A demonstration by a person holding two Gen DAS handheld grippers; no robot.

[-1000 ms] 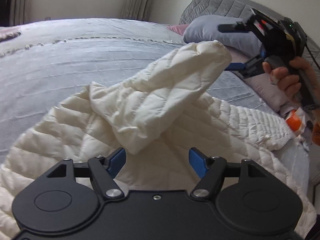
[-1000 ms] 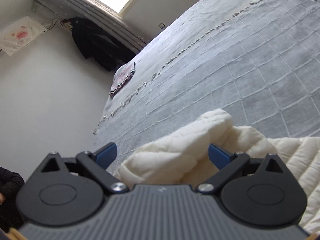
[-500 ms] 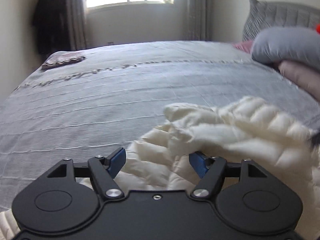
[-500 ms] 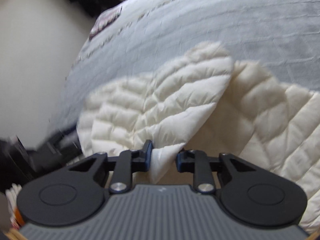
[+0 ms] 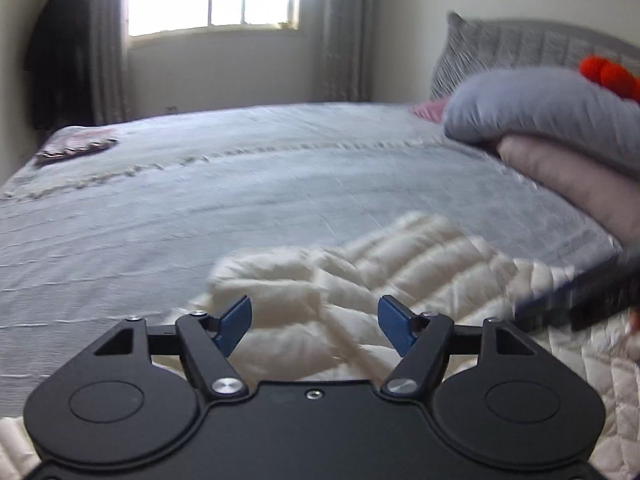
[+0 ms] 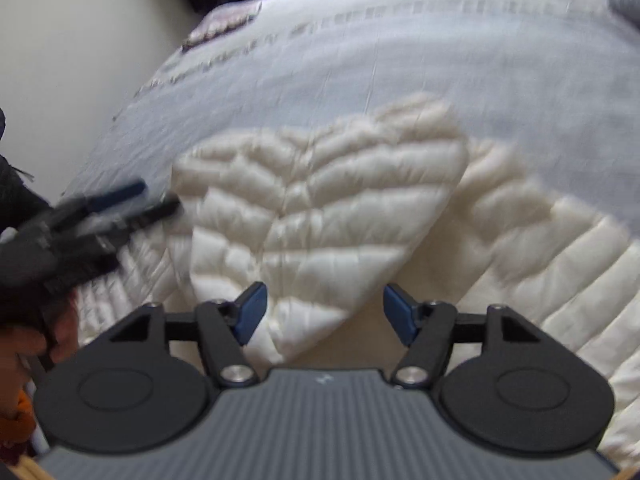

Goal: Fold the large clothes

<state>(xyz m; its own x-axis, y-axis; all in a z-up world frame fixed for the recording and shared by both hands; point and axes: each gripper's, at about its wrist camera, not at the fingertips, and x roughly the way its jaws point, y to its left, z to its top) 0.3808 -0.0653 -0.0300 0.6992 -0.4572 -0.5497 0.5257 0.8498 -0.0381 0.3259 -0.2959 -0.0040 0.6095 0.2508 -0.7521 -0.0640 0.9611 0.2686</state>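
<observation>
Bed (image 5: 280, 184) w/ grey quilted cover is seen across both views. Cream puffer jacket (image 6: 320, 208) is spread on it, sleeve folded over body toward 12 o'clock. Judged light, soft, springy, slick shell; best gripped at hem/cuff edges, not mid-panel. Left gripper (image 5: 314, 320) jaws apart, nothing held. Right gripper (image 6: 323, 312) jaws apart, sleeve tip lies between, not pinched.

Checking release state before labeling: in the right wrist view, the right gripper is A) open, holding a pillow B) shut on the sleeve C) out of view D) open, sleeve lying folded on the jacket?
D: the right gripper has its jaws spread, and the sleeve lies folded across the cream jacket, ungripped.
</observation>
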